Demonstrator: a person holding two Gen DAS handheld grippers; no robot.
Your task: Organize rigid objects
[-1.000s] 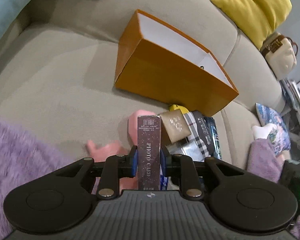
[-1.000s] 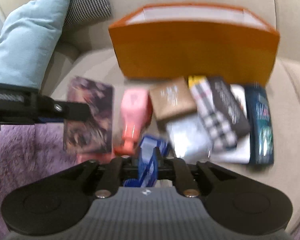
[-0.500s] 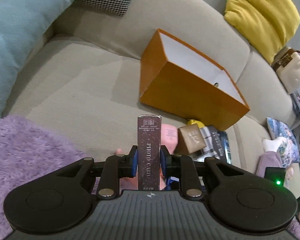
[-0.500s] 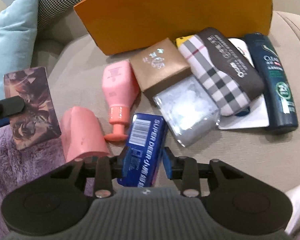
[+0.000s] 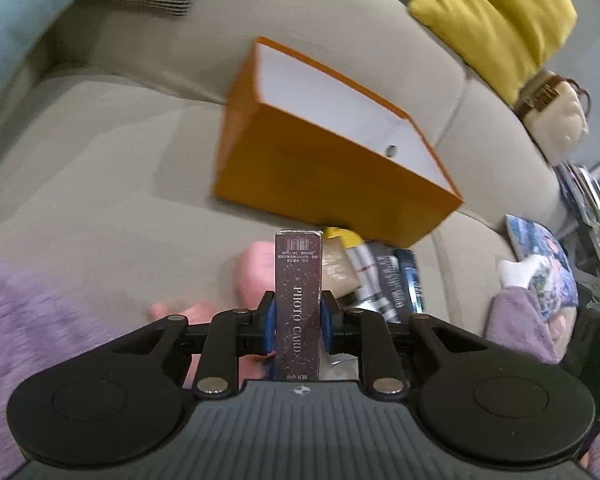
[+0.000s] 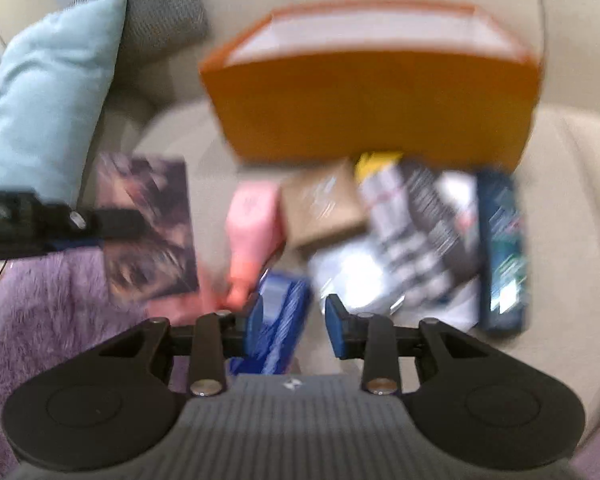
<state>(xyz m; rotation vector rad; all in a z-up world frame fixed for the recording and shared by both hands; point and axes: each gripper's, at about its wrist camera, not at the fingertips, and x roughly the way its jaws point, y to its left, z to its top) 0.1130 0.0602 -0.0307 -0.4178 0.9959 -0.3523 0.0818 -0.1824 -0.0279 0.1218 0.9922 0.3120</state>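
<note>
the left gripper [image 5: 298,320] is clenching the photo card box [image 5: 298,304] above the sofa [image 5: 100,168], short of the seemingly empty orange box [image 5: 320,160] — the right gripper [image 6: 292,320] is hanging parted around a blue box [image 6: 278,320] — leaving the pile [image 6: 400,232] still to sort.

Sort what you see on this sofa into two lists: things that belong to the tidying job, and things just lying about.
Job:
orange box
photo card box in left gripper
blue box by right gripper
pink bottle
brown box
dark bottle

Lying about:
yellow cushion
blue cushion
purple blanket
cream bag
</note>
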